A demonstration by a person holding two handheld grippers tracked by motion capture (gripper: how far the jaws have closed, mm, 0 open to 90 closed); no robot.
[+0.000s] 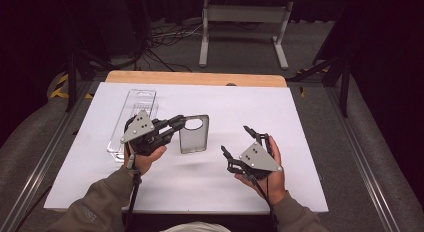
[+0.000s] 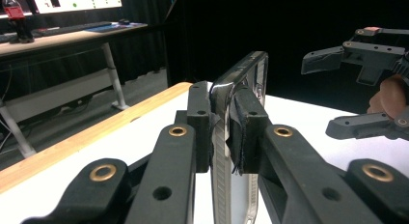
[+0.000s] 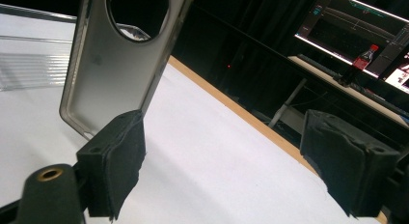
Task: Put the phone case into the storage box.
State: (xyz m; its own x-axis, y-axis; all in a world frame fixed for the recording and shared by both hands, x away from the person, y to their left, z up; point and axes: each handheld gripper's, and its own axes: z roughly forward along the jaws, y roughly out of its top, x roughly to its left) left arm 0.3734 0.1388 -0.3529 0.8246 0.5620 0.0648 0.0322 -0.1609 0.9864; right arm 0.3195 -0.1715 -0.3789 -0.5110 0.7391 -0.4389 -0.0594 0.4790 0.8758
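A translucent grey phone case [image 1: 194, 134] with a round camera hole stands on edge above the white table top [image 1: 280, 112]. My left gripper [image 1: 181, 123] is shut on its near rim. In the left gripper view the two pads pinch the case [image 2: 241, 74] edge-on. My right gripper [image 1: 235, 138] is held to the right of the case, open, with nothing between its jaws. In the right gripper view the case [image 3: 111, 74] rises just beyond the left pad [image 3: 118, 161], apart from it. From the left gripper view, the right gripper [image 2: 323, 93] shows wide open at the far right.
A clear plastic package [image 1: 140, 99] lies along the table's left side, partly under my left hand. A wooden strip [image 1: 195, 78] borders the far edge. Beyond it are a white desk frame [image 1: 245, 14] and floor cables [image 1: 165, 42]. A cola bottle [image 3: 361, 60] stands on a side desk.
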